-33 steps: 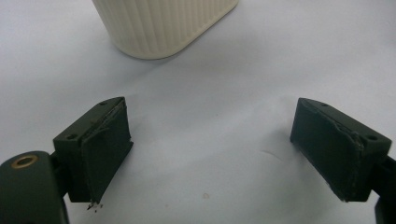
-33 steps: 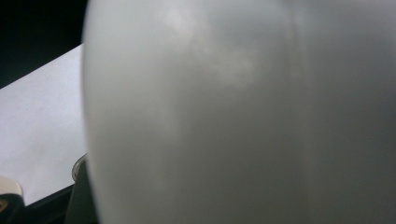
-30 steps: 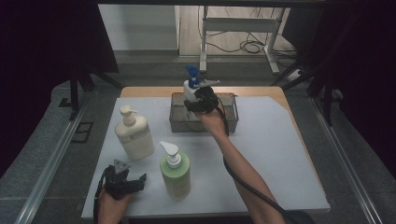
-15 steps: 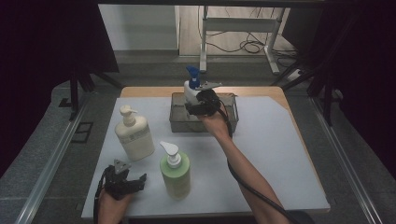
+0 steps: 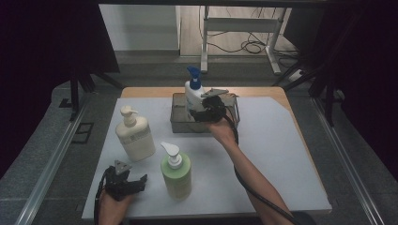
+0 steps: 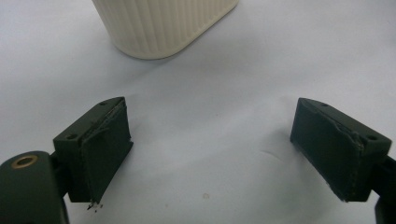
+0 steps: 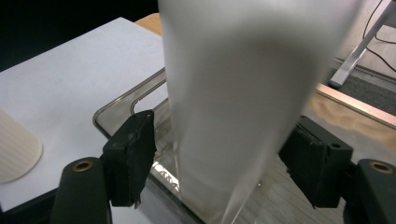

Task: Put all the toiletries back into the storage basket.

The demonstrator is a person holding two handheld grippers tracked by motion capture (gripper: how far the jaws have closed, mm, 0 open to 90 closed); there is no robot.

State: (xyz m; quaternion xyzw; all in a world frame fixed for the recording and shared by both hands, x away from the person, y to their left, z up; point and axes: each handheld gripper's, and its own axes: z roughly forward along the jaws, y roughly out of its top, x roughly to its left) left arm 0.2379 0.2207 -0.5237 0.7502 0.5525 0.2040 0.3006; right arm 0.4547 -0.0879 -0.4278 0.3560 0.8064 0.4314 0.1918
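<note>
A white bottle with a blue pump (image 5: 193,93) stands upright in the left part of a metal wire basket (image 5: 180,124) at the table's far side. My right gripper (image 5: 201,112) reaches to it from the near right. In the right gripper view the bottle (image 7: 233,93) rises between the jaws of that gripper (image 7: 219,144). Those jaws have just been closing a little, but a gap shows beside the left pad (image 7: 133,154), so I read it as open. Near the front left edge my left gripper (image 5: 136,182) stands open over bare mat (image 6: 210,135).
A cream pump bottle (image 5: 135,136) stands at the left, its base (image 6: 163,23) just ahead of the left jaws. A green pump bottle (image 5: 176,171) stands near the front centre. A white mat (image 5: 281,154) covers the table, with free room at the right.
My right gripper has shifted a little to the right and toward the person beside the white bottle, which stays in the basket. The left gripper has not moved.
</note>
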